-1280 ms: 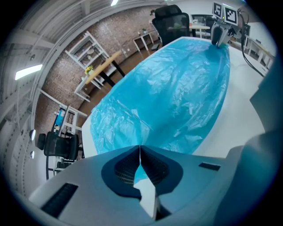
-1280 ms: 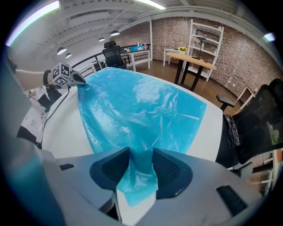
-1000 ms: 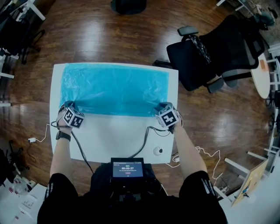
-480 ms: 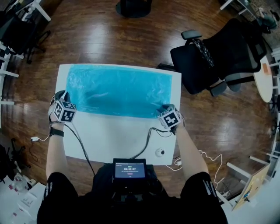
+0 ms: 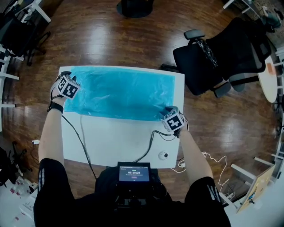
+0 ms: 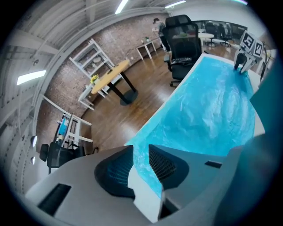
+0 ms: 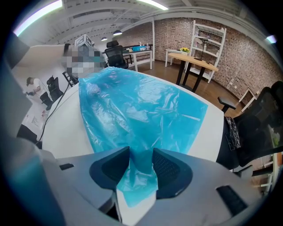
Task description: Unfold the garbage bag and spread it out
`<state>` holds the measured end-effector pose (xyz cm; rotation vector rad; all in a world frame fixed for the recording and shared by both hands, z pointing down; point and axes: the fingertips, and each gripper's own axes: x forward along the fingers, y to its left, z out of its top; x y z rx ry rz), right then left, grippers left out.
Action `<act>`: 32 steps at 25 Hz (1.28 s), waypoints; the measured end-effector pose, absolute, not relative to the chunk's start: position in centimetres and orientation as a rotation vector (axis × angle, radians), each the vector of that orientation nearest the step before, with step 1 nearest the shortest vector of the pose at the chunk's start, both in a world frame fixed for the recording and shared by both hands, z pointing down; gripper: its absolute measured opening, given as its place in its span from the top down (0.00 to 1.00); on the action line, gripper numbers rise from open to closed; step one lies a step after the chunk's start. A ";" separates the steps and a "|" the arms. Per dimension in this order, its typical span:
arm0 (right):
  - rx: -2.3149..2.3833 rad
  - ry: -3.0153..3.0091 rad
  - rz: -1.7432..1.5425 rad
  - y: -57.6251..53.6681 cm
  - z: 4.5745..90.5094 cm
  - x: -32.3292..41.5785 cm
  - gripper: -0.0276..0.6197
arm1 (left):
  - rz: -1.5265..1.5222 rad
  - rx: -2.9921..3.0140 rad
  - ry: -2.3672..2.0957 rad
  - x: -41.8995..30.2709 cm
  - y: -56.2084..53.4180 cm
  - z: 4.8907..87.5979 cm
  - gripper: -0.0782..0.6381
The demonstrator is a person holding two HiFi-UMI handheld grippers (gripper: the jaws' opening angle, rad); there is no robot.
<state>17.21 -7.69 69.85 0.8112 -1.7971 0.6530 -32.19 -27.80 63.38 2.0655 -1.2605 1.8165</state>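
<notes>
Though spread flat, garbage bag (image 5: 124,93): unfolded, wrinkles left.
Left hand-held gripper (image 6: 140,152), 10 o'clock: just opening, bag corner between, unclamped.
Right hand-held gripper (image 7: 141,156), 4 o'clock: apart, astride bag edge.

one garbage bag (image 5: 128,91), two grippers (image 5: 64,79) (image 5: 169,111), one table (image 5: 120,142)

I stand at a white table (image 5: 120,142) on a glossy dark wood floor (image 5: 111,40), with a black office chair (image 5: 217,53) just off its far right corner. Around me run brick walls (image 7: 247,48), with white shelving (image 7: 210,39) behind a wood-topped desk (image 7: 194,61). Strip lights (image 7: 152,3) glow on the ceiling.
</notes>
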 end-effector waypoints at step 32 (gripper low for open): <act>0.812 -1.802 0.655 -7.7 69.8 17.1 0.64 | 1.779 2.077 -1.160 -33.2 -28.6 67.9 0.88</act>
